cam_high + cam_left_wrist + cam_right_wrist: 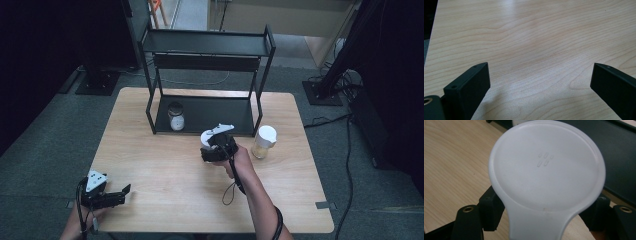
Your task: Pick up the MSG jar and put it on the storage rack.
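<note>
My right gripper (210, 141) is shut on a white container with a round lid (546, 170), its jaws pressing either side just under the lid. It hovers over the middle of the wooden table (170, 170), just in front of the black two-tier rack (207, 44). My left gripper (125, 195) rests at the table's front left corner. In the left gripper view that gripper (540, 82) stands open over bare wood, nothing between its jaws.
A glass jar (176, 117) with a dark lid and white contents stands on the rack's lower shelf, at its left. A white-capped jar (264, 142) with pale yellow contents stands on the table right of my right gripper. Cables run over the floor at the right.
</note>
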The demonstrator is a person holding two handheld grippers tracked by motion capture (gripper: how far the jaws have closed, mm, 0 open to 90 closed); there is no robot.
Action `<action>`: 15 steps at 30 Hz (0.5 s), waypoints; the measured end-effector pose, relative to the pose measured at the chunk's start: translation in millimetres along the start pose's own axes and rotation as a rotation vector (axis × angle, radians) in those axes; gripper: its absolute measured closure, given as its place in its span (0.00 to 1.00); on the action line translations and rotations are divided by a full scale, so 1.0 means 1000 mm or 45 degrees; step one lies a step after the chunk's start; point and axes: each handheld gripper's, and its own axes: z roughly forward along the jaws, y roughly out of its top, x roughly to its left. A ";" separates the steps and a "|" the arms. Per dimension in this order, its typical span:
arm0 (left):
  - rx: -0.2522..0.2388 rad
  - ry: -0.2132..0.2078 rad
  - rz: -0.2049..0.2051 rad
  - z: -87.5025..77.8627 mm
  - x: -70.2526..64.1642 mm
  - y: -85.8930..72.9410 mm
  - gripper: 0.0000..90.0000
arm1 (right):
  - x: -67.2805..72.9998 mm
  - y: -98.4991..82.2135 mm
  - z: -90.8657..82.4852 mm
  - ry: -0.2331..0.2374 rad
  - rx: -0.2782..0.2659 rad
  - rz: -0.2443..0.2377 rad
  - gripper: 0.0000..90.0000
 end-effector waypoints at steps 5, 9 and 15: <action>-0.003 -0.001 0.000 0.000 0.000 0.000 0.03 | -0.006 0.011 0.006 -0.011 0.006 0.005 0.34; -0.004 -0.002 0.001 0.000 0.000 0.000 0.03 | -0.009 0.017 0.011 -0.010 0.006 0.012 0.34; -0.005 -0.002 0.000 0.000 0.000 0.000 0.03 | -0.012 0.025 0.018 -0.011 0.014 0.017 0.34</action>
